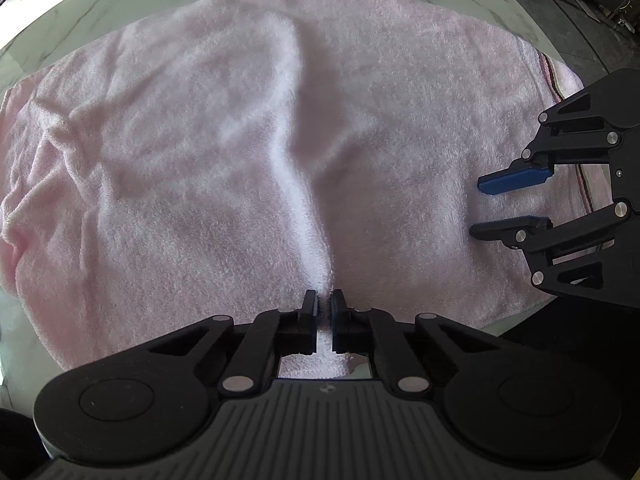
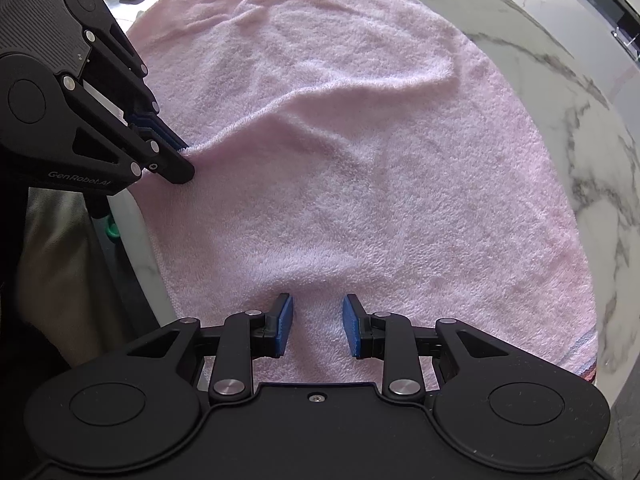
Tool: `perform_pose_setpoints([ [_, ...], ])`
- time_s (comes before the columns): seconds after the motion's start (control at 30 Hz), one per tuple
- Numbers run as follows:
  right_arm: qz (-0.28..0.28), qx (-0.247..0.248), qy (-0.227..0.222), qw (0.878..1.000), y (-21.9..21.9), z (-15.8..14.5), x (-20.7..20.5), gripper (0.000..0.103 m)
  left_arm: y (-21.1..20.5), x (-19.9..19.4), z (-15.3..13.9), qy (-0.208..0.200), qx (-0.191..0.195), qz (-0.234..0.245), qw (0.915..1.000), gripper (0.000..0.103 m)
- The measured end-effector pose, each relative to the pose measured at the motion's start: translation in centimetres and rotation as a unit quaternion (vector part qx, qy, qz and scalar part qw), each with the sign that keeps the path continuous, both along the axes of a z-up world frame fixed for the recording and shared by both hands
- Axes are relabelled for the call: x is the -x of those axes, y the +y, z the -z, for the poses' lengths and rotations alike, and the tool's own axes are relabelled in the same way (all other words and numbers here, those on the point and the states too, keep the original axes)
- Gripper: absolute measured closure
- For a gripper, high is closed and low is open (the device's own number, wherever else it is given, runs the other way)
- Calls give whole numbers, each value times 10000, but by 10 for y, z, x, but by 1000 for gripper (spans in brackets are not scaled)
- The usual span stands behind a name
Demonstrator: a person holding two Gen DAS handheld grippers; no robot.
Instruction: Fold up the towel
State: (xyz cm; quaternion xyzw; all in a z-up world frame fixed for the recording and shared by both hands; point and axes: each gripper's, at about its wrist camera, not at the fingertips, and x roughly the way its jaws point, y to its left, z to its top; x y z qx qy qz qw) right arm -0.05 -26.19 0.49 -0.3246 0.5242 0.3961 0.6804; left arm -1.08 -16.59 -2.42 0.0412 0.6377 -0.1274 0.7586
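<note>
- The table (image 1: 120,4), a white marble-patterned top, carries the whole job; its bare rim shows from 9 through 12 to 2 o'clock in the left wrist view and down the 3 o'clock side in the right wrist view.
- The towel (image 1: 180,160), pink and fluffy, lies spread over most of the table in what looks like a single layer. No finished fold shows, so I judge the task to be at its start: only the first pick-up is under way.
- Its striped end hem runs along the 3 o'clock edge in the left wrist view, and creases bunch toward 9 o'clock.
- A raised ridge runs from the towel's middle down to 6 o'clock in the left wrist view, ending at the pinched edge. This suggests the cloth is being drawn up there.
- The left hand-held gripper (image 1: 324,312) is closed tight on the near edge of the towel, with pink cloth squeezed between its blue pads.
- The right hand-held gripper (image 2: 318,326) is partly open, its two blue pads set apart over the towel's near edge with nothing clamped between them. Whether the pads touch the cloth I cannot tell.
- What is left, as I judge it: the right side's grasp, carrying the near edge across to the far one, then any further folds and smoothing.
</note>
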Motion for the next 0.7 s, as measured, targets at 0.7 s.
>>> perform_pose_setpoints([
  [0.7,-2031,679,-802,9735,72,-42,-88,76,77,22,-25,203,763,-22,9969,99],
])
